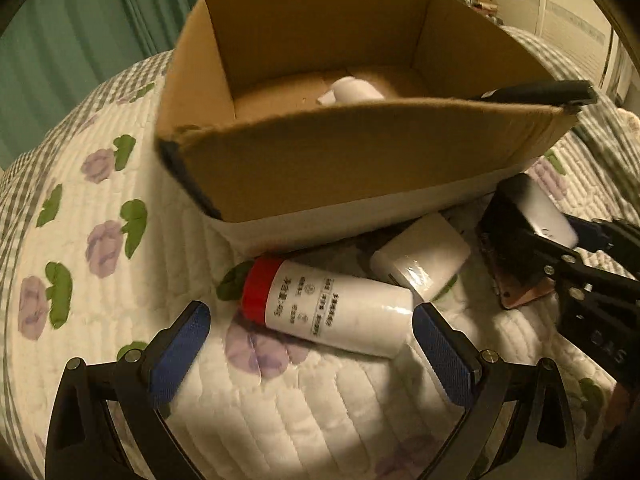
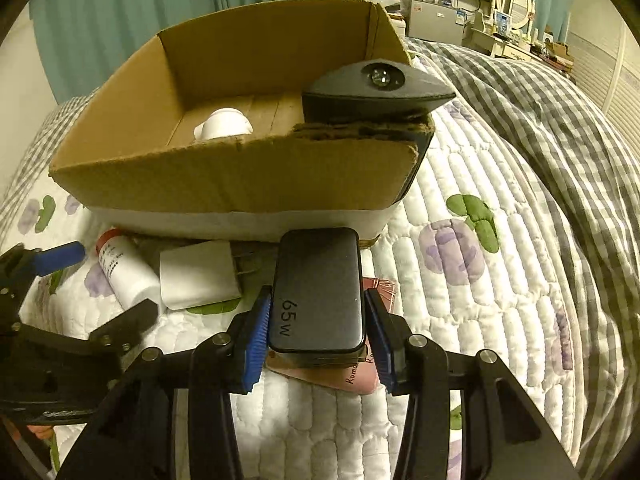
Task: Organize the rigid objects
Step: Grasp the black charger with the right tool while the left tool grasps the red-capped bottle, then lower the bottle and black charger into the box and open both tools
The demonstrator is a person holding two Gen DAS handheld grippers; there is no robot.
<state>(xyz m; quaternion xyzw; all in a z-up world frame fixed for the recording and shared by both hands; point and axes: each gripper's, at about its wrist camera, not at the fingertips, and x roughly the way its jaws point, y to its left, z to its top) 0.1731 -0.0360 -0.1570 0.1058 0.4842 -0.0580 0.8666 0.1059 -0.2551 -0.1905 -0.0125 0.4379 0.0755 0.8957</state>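
My right gripper pinches the black rectangular 65W charger; my left gripper stands spread, near the red-capped white plastic bottle.

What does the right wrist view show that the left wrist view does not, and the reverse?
Only the right wrist view: the "65W" print on the black charger, clamped between the right gripper pads; a pink card beneath; a checked duvet; a mirror.

Only the left wrist view: the left gripper jaws open around the red-capped bottle, not touching it.

Both: the cardboard box, a white item inside, the white adapter, the quilt.
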